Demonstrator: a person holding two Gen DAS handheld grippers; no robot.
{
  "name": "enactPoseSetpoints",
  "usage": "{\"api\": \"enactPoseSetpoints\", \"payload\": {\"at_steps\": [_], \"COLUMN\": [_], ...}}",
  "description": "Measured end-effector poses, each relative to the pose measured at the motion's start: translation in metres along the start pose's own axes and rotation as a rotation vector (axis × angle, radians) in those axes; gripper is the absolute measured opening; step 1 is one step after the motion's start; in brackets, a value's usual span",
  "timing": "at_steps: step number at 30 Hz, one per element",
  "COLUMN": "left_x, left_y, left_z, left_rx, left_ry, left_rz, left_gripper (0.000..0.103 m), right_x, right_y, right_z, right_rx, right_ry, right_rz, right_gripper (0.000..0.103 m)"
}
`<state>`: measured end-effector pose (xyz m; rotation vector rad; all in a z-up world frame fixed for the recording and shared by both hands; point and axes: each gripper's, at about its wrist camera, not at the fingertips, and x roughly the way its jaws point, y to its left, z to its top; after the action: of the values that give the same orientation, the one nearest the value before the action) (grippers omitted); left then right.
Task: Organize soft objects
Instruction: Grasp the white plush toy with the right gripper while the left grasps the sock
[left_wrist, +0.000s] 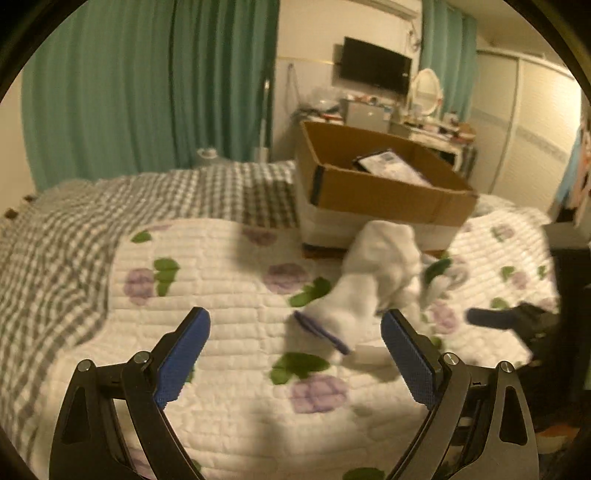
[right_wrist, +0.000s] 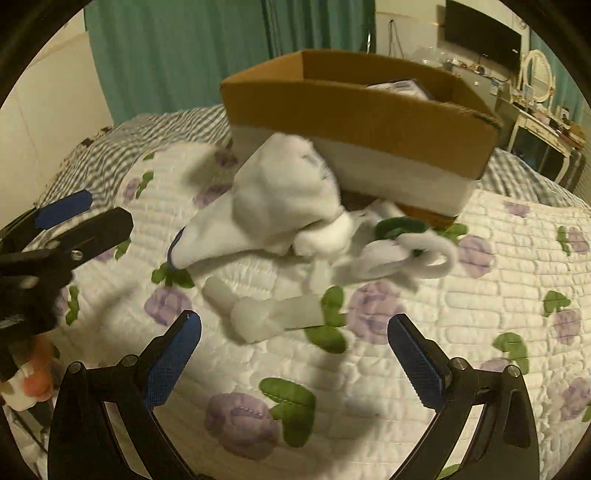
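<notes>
Both my left claw (left_wrist: 295, 350) and right claw (right_wrist: 293, 354) gape empty; the white socks (right_wrist: 284, 195) lie loose on the bed (right_wrist: 406, 387), none boxed yet, I judge.

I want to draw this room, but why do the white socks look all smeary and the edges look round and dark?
Left wrist view: the white socks are smeared, probably motion blur; the left claw looks sharp. Right wrist view: the socks' edges look soft, and the cardboard box bends because the fisheye lens curves things. Both views: black round corners, dim yellowish light, and soft shadows on the flowered quilt.
</notes>
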<state>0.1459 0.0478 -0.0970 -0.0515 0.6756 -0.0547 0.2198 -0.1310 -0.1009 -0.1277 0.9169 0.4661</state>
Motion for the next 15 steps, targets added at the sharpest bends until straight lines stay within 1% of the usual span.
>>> {"api": "enactPoseSetpoints", "payload": {"at_steps": [1,3,5,8,11,13,15], "left_x": [0.0,0.002,0.007,0.01,0.011,0.011,0.01], "left_y": [0.0,0.0,0.001,0.002,-0.001,-0.002,-0.001], "left_z": [0.001,0.002,0.002,0.0,-0.001,-0.001,-0.001], "left_rx": [0.013,0.034,0.035,0.046,0.069,0.074,0.074], "left_ry": [-0.004,0.012,0.043,0.049,0.049,0.047,0.042], "left_rz": [0.021,0.059,0.059,0.07,0.072,0.068,0.062], "left_gripper": [0.095,0.095,0.095,0.095,0.095,0.095,0.095], "right_x": [0.002,0.008,0.016,0.029,0.043,0.051,0.054], "right_y": [0.002,0.003,0.004,0.01,0.017,0.019,0.02], "right_z": [0.0,0.001,0.003,0.006,0.007,0.007,0.006], "right_rx": [-0.006,-0.006,0.006,0.005,0.001,-0.005,-0.006], "right_ry": [0.006,0.021,0.039,0.058,0.084,0.098,0.096], "right_rz": [-0.008,-0.009,0.002,0.003,0.013,-0.005,-0.023], "right_gripper": [0.102,0.102,0.102,0.101,0.095,0.091,0.078]}}
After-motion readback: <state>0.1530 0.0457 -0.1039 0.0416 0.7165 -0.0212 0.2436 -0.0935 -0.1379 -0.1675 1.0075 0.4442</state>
